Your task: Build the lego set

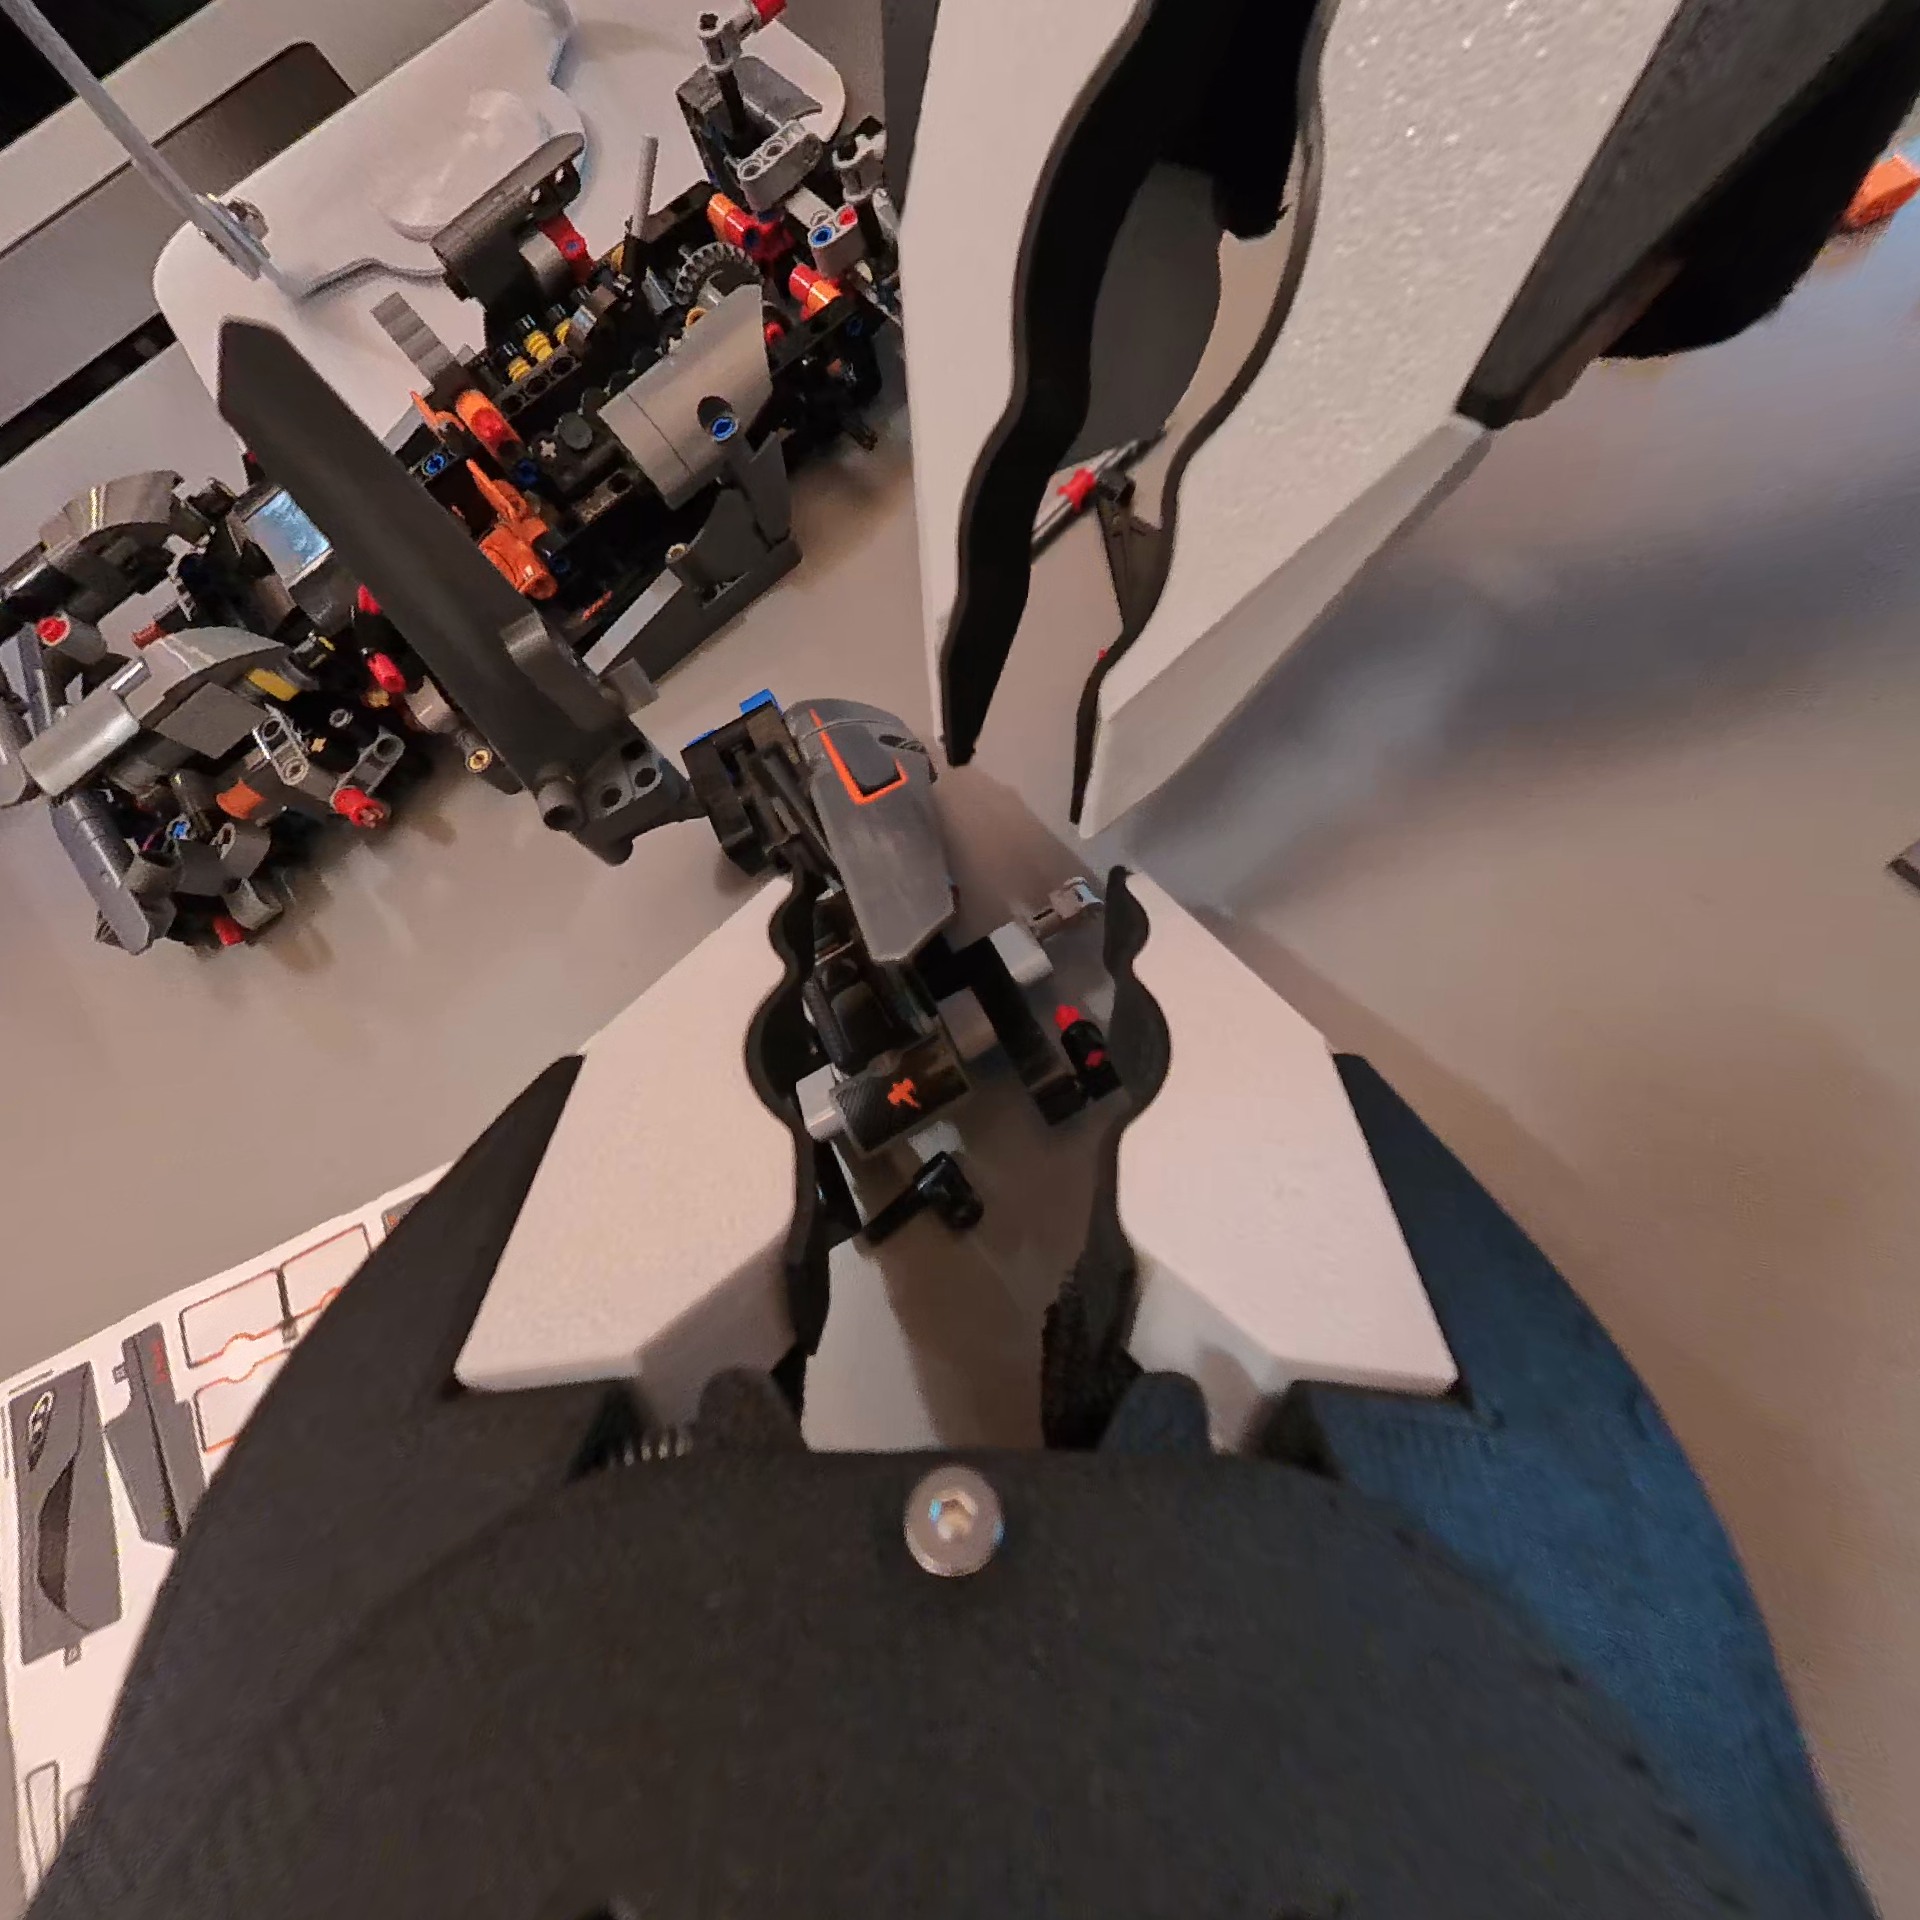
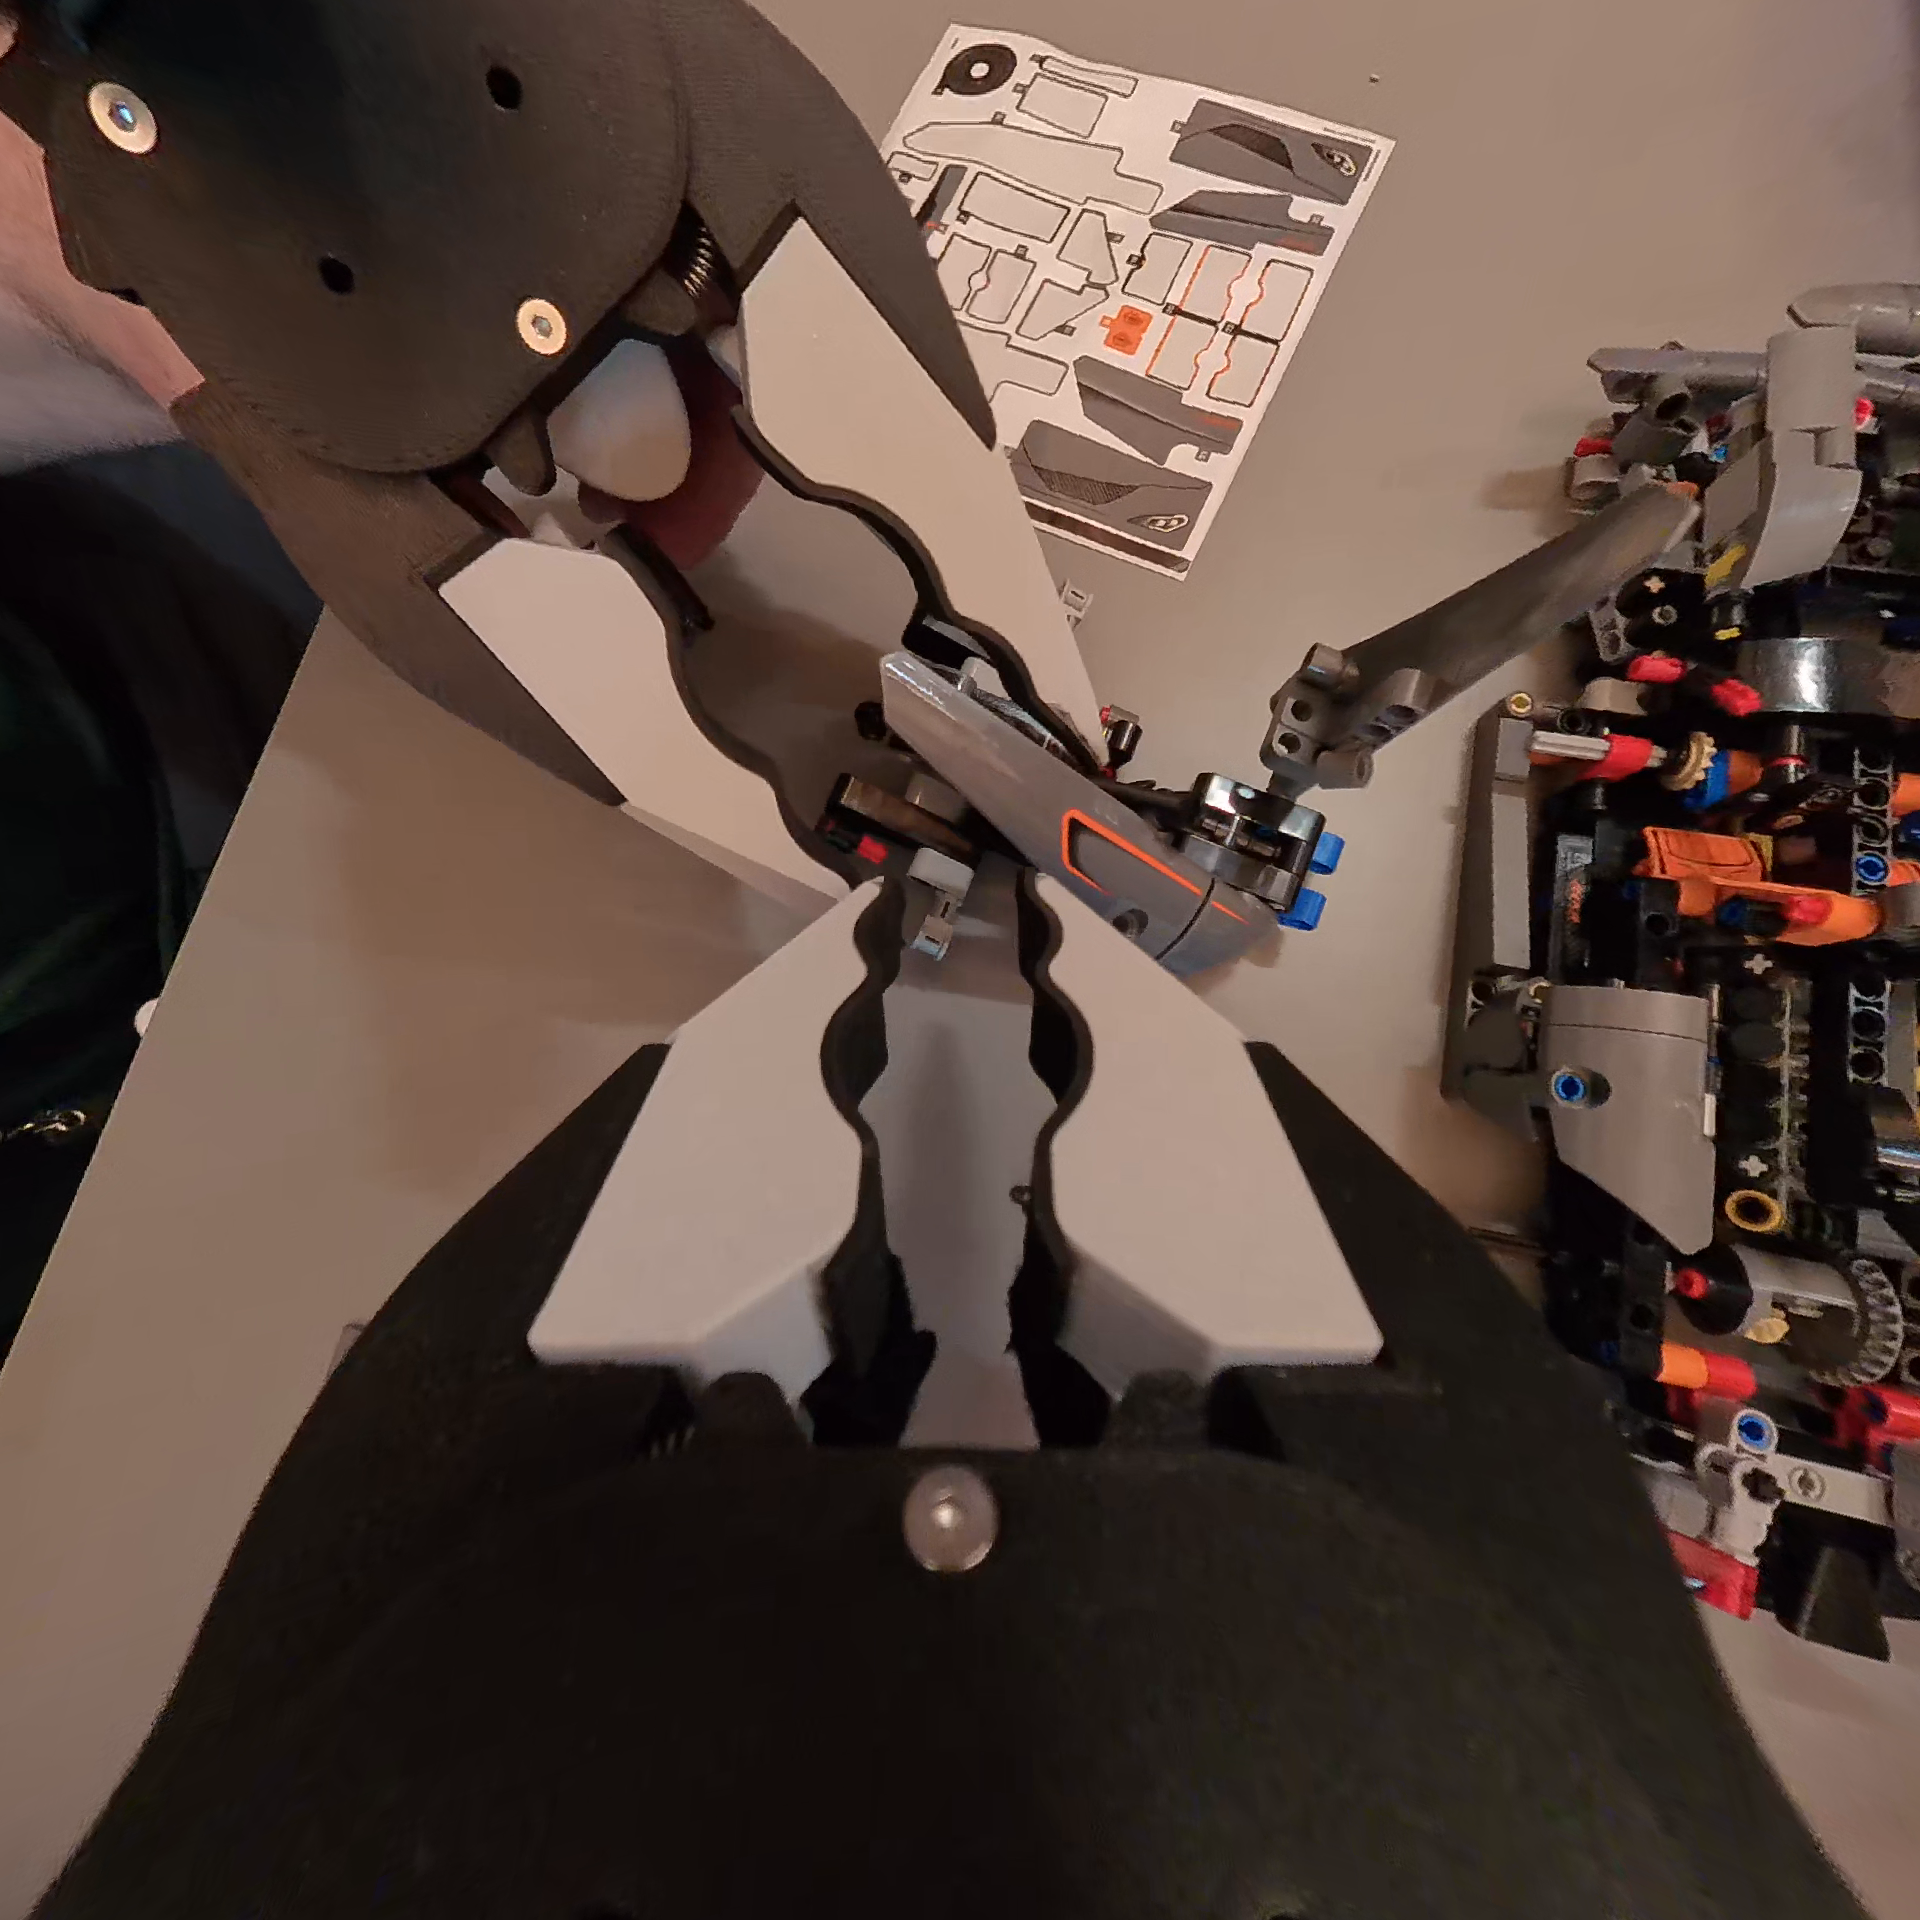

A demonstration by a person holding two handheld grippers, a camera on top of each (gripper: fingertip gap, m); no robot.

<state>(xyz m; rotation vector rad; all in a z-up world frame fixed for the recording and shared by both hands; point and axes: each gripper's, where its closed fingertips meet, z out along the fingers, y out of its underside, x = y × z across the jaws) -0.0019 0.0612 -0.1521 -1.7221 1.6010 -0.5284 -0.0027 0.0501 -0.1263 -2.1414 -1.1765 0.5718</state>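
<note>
The left gripper (image 1: 951, 904) is clamped on a small grey-and-black lego sub-assembly (image 1: 883, 883), held between its 2 fingers above the table (image 1: 312, 1091). In the right wrist view the right gripper (image 2: 951, 894) has its 2 fingers parted, with a light grey pin piece (image 2: 940, 899) of that sub-assembly between the tips; whether they pinch it I cannot tell. Just past the tips, a long dark grey panel (image 2: 1496, 613) angles away from the sub-assembly. Farther off to the right of the right gripper sits the large lego chassis (image 2: 1745, 997); ahead lies a sticker sheet (image 2: 1132, 291).
</note>
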